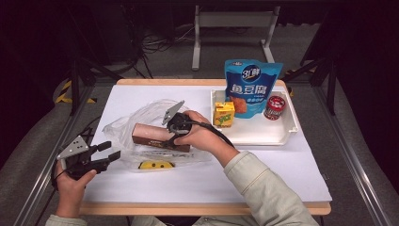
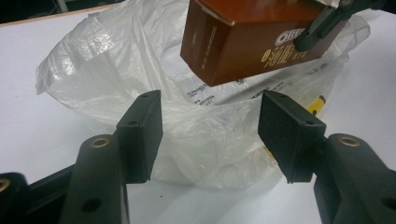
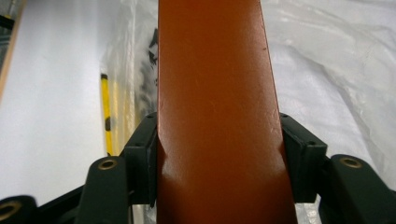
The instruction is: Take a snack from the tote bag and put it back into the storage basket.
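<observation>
So the right gripper (image 1: 175, 133) has its jaws clamped on the long brown cardboard box (image 1: 157, 136), one pad on each long side. The box sits over the crumpled clear plastic bag (image 1: 141, 117) in the middle of the white desk (image 1: 282, 165), and in the left gripper view it looks lifted a little off the plastic.

The high view is the one that gives the layout: the left gripper (image 1: 109, 153) is near the desk's left edge, pointing toward the bag, and there's a white tray (image 1: 287, 134) at the back right holding a blue snack pouch (image 1: 251, 87), a small yellow carton (image 1: 224, 114) and a red can (image 1: 275, 107). A flat yellow packet (image 1: 155, 165) lies under the plastic at the near edge of the bag.

The left gripper view (image 2: 210, 133) shows what you can't get from above: its jaws stand apart with nothing between the pads, just the bag's edge right in front of them, plus the printing on the box's end and side and one right-gripper jaw pressed on its side.

The right gripper view (image 3: 217, 158) is super close: glossy brown box face running straight up between both pads, which touch it on either side, with a yellow strip of the packet showing through the plastic on the left.
</observation>
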Tool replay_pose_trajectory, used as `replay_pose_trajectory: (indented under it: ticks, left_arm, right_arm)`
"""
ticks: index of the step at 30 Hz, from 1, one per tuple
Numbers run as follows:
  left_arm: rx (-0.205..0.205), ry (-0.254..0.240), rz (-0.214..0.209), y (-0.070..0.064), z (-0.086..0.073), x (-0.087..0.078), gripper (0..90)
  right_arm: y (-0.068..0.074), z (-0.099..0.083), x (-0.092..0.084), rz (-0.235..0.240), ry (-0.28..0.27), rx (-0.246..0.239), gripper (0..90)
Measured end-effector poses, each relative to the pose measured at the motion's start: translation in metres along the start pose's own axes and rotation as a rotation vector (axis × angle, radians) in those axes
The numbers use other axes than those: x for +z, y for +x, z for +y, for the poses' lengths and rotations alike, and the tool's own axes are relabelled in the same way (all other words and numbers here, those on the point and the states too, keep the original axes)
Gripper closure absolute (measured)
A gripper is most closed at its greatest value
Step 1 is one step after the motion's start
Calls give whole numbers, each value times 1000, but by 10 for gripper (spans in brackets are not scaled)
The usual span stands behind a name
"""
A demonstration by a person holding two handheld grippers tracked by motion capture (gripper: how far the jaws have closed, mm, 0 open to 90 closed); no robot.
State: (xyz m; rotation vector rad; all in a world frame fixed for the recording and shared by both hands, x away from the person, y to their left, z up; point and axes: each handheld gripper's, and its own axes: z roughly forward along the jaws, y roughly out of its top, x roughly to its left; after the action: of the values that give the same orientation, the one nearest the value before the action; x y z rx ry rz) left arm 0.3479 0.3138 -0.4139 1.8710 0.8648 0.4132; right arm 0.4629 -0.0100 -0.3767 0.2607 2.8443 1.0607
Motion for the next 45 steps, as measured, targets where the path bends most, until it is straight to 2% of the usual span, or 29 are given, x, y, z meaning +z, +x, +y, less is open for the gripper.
replay_pose_trajectory:
  ticks: [9, 12, 21, 36, 45]
  left_arm:
    - [0, 0, 0, 0, 0, 1, 408]
    - [-1, 1, -4, 0, 1, 1, 408]
    - [0, 0, -5, 0, 1, 3, 408]
    - [2, 1, -10, 1, 3, 5, 409]
    - [5, 4, -13, 1, 4, 8, 408]
  right_arm:
    - [3, 9, -16, -1, -38, -12, 423]
    - [3, 12, -21, -7, -42, -30, 425]
    - [4, 16, -41, -18, -74, -26, 424]
    - [2, 6, -79, -39, -129, -31, 424]
    - [0, -12, -106, -63, -134, -15, 425]
